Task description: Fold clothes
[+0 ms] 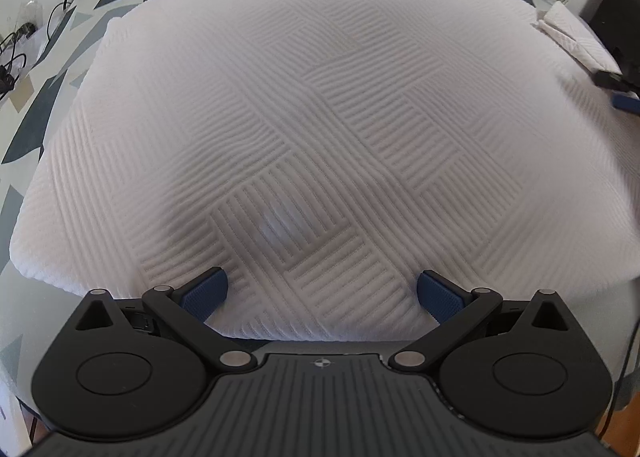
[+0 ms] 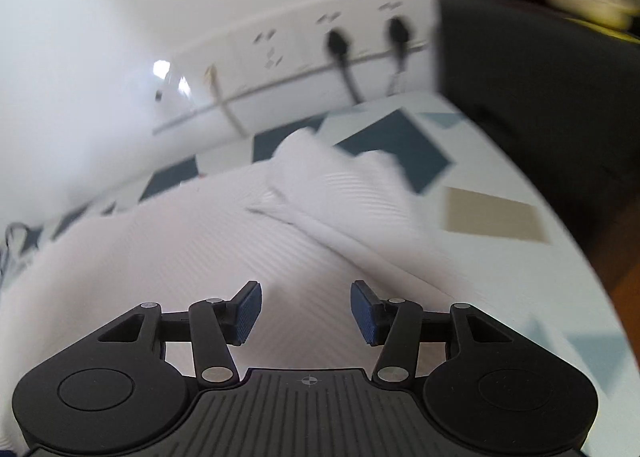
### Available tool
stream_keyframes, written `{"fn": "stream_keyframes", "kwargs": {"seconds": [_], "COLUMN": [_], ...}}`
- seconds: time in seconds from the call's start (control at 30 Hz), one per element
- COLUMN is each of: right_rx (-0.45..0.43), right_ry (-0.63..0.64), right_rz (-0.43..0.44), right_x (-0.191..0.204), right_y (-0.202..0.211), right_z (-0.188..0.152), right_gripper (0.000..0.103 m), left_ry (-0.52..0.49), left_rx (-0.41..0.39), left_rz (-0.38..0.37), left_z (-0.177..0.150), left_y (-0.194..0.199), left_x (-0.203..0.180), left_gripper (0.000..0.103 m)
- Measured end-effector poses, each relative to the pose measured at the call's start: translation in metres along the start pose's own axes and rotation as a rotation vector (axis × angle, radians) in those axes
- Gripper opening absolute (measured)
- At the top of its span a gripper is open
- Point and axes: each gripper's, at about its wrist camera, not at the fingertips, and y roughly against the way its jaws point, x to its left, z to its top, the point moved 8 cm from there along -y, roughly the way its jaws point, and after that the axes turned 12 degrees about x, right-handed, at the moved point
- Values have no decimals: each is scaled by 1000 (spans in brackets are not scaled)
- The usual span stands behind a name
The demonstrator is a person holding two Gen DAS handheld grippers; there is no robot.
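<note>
- A white ribbed cloth (image 1: 320, 129) lies spread flat over the patterned table (image 1: 36, 113), filling most of the left wrist view; it looks like one smooth layer, perhaps already doubled, though I cannot tell.
- The left gripper (image 1: 322, 299) hovers over the cloth's near edge at the bottom of the frame, jaws wide apart, nothing between them.
- The right gripper (image 2: 306, 313) shows jaws apart and empty above the cloth in a blurred view.
- A small folded white piece (image 2: 340, 185) sits mid-frame there, near the wall sockets (image 2: 340, 41).
- By my reckoning, one item is done; the large cloth awaits further folds.
</note>
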Motion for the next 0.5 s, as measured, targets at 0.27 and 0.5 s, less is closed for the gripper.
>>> {"fn": "stream_keyframes", "kwargs": {"seconds": [0.27, 0.5], "right_rx": [-102, -246], "right_ry": [-93, -357], "right_rz": [-210, -235], "right_x": [-26, -95], "right_y": [-25, 41], "right_z": [68, 67], "right_gripper": [44, 67], "left_ry": [13, -8], "left_rx": [-5, -10], "left_rz": [2, -1], "left_z": [0, 2], "left_y": [1, 1], "left_x": [0, -1], "left_gripper": [103, 103]}}
